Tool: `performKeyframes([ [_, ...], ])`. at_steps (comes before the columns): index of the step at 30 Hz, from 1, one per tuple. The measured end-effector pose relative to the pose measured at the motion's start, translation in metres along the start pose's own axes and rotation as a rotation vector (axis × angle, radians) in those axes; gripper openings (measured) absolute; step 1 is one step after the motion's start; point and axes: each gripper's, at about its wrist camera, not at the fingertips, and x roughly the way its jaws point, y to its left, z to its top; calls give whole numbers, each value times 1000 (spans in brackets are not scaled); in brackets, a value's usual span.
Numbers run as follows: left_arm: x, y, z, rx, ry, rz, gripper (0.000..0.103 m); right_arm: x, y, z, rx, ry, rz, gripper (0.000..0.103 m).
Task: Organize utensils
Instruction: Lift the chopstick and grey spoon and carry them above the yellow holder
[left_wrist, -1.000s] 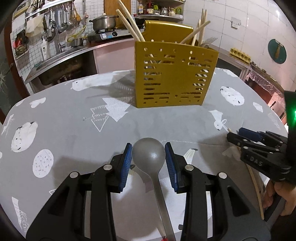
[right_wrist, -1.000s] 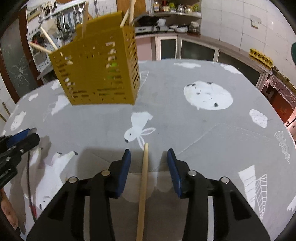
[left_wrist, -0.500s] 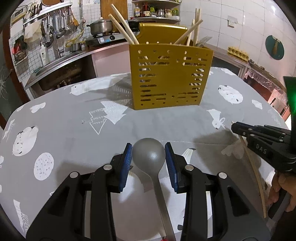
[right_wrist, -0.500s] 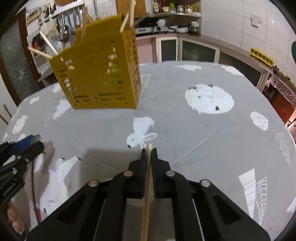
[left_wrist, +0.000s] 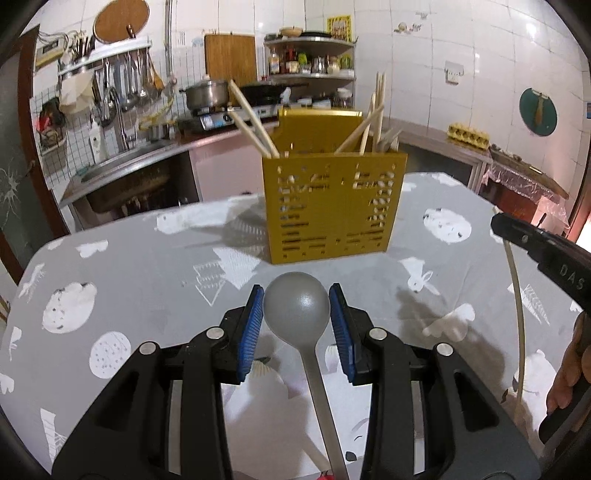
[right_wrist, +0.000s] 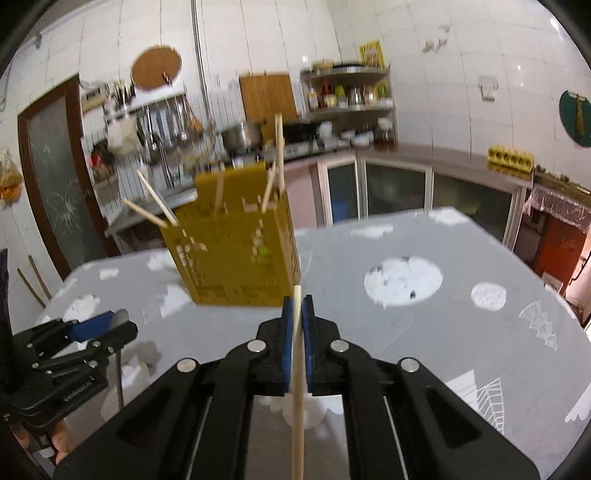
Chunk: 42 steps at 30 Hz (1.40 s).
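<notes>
- Grey spoon (left_wrist: 297, 308): its bowl sits between the blue pads of the left gripper (left_wrist: 296, 314), both pads pressing its sides; the handle runs back under the camera. Spoon and gripper are above the table (left_wrist: 147, 266), short of the yellow utensil holder (left_wrist: 332, 206).
- Wooden chopstick (right_wrist: 297, 369): clamped between the pads of the right gripper (right_wrist: 297, 306), jaws nearly together on it, the tip poking just past the pads towards the holder.
- Left wrist view only: the right gripper (left_wrist: 517, 230) enters from the right edge, the chopstick (left_wrist: 517, 314) hanging down from it clear of the cloth, with a hand (left_wrist: 569, 369) on the grip below.
- Right wrist view only: the left gripper (right_wrist: 99, 326) shows at the lower left, seen side-on, a sliver of grey metal at its tip; this view is motion-blurred.
- Utensil holder (right_wrist: 236, 240): stands upright on the grey patterned tablecloth, several chopsticks already leaning out of its top. Which compartment holds which cannot be told.
- Surroundings: kitchen counter, stove with a pot (left_wrist: 207, 92), hanging ladles, tiled wall.
</notes>
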Motion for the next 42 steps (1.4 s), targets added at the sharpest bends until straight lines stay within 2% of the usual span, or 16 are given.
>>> performKeyframes([
  [8,-25,-3,4,25,-115,24,35,-34,5,7,-9,-180,3,5],
  [16,-37,2,6,0,-180,32,35,-50,15,3,-38,-273,-11,5],
  [22,-47,6,12,-23,-223,40,35,-58,24,9,-78,-313,-33,5],
  [31,-60,7,29,-28,-273,62,35,-66,31,37,-123,-370,-45,5],
  [42,-67,26,84,-80,-355,50,35,-57,31,86,-108,-401,-22,5],
])
